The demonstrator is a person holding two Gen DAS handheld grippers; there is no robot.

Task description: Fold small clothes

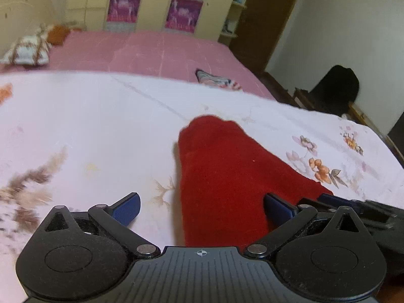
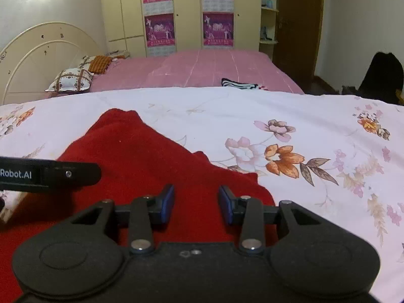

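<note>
The red garment [image 2: 131, 156] on the floral sheet [image 2: 303, 116] looks soft and light, best pinched at its near edge; left gripper [image 1: 202, 208] jaws wide, right gripper [image 2: 196, 202] jaws narrower, both empty.

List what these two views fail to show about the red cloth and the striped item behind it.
- Red cloth: near edge hidden under the right gripper body, right wrist view.
- Its right part, left wrist view: covered by the right gripper.
- Striped item: too small and distant to identify.
</note>
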